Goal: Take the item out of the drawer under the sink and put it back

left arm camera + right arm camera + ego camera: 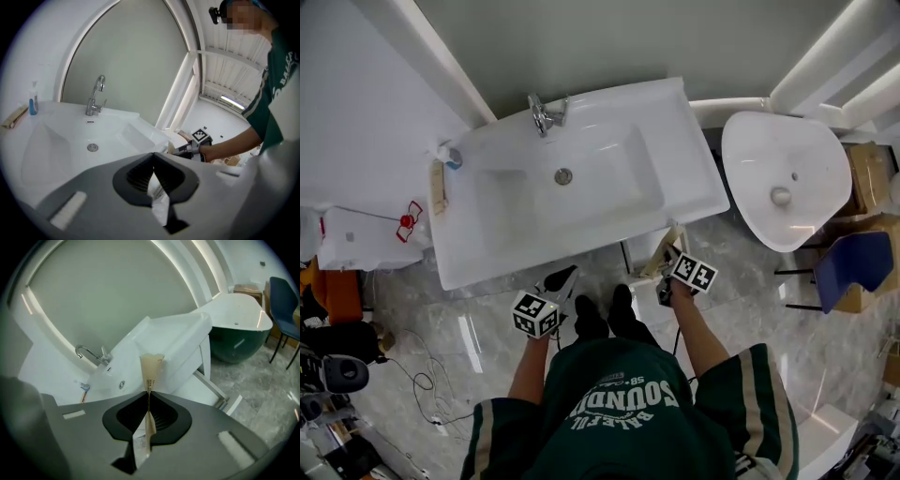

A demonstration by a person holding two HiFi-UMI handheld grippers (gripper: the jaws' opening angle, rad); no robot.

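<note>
My right gripper [149,393] is shut on a thin, flat beige packet [151,365] that sticks up past the jaw tips. In the head view this gripper [672,259] holds the packet [667,246] just above the open drawer [643,251] under the white sink [487,239]. The drawer [213,391] shows pulled out below the sink's edge. My left gripper [565,276] hovers in front of the sink cabinet, left of the drawer. Its jaws [153,158] meet at the tips, with only something white showing in the slot. It sees the right gripper [188,149] beyond the sink corner.
A chrome faucet [546,114] stands at the back of the sink. A blue-capped bottle [450,156] and a wooden brush [438,187] sit on its left end. A white bathtub [783,178] and a blue chair [853,267] stand to the right. Cables [422,380] lie on the marble floor at left.
</note>
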